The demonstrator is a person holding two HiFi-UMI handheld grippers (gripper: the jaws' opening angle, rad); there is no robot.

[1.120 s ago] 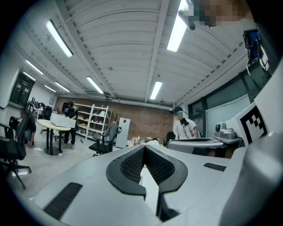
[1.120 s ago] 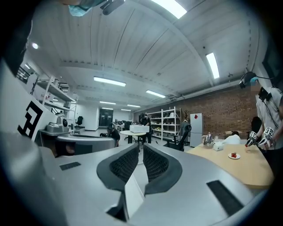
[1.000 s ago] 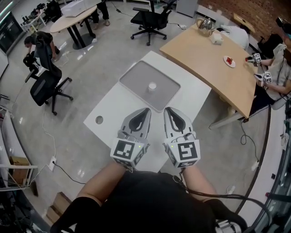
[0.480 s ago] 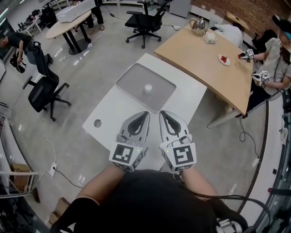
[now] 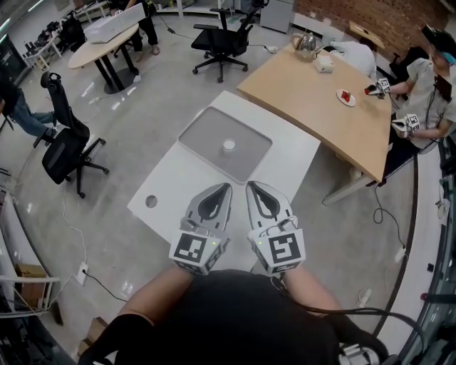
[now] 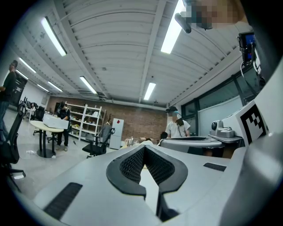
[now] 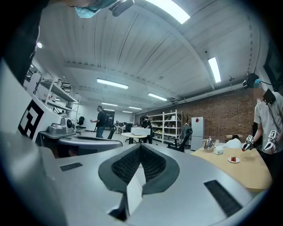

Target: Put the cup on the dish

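While left gripper [image 5: 222,189] and right gripper [image 5: 255,187] sit closed, empty, 1 cup [image 5: 229,145] apparently occupies tray [image 5: 205,135].

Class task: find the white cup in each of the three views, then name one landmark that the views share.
Head view: the cup stands on the grey tray, just above the picture's centre.
Left gripper view: not in it.
Right gripper view: not in it.
Shared landmark: the brick wall, also at the back of both gripper views.
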